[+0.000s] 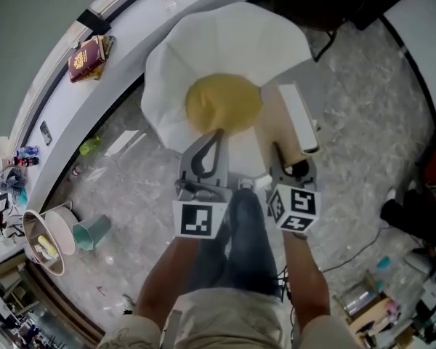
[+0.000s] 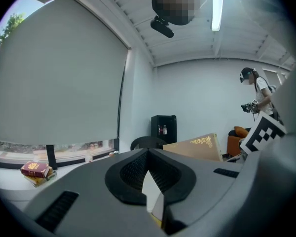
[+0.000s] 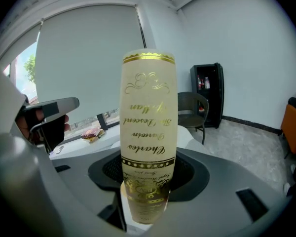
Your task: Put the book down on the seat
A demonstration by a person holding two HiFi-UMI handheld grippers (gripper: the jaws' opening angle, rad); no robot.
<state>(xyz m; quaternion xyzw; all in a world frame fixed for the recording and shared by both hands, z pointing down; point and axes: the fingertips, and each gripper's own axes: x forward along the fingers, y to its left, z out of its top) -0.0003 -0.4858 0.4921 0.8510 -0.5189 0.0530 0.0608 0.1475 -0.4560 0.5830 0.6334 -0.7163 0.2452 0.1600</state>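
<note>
A tan hardback book point(image 1: 275, 122) with gold lettering on its spine point(image 3: 147, 132) sticks out forward from my right gripper point(image 1: 285, 158), whose jaws are shut on its near end point(image 3: 147, 181). It hangs above the right side of a white chair point(image 1: 225, 35), just right of the round yellow seat cushion point(image 1: 222, 104). My left gripper point(image 1: 218, 135) hovers over the front of the cushion. Its tips meet with nothing between them point(image 2: 148, 154). The book's cover also shows at the right of the left gripper view point(image 2: 195, 146).
A stack of red books point(image 1: 87, 57) lies on the curved white ledge point(image 1: 123, 42) at the window. A bin point(image 1: 47, 242) and a teal cup point(image 1: 93, 231) sit on the marble floor at the left. A black cabinet point(image 2: 164, 128), a dark chair point(image 3: 190, 107) and another person point(image 2: 259, 95) stand further back.
</note>
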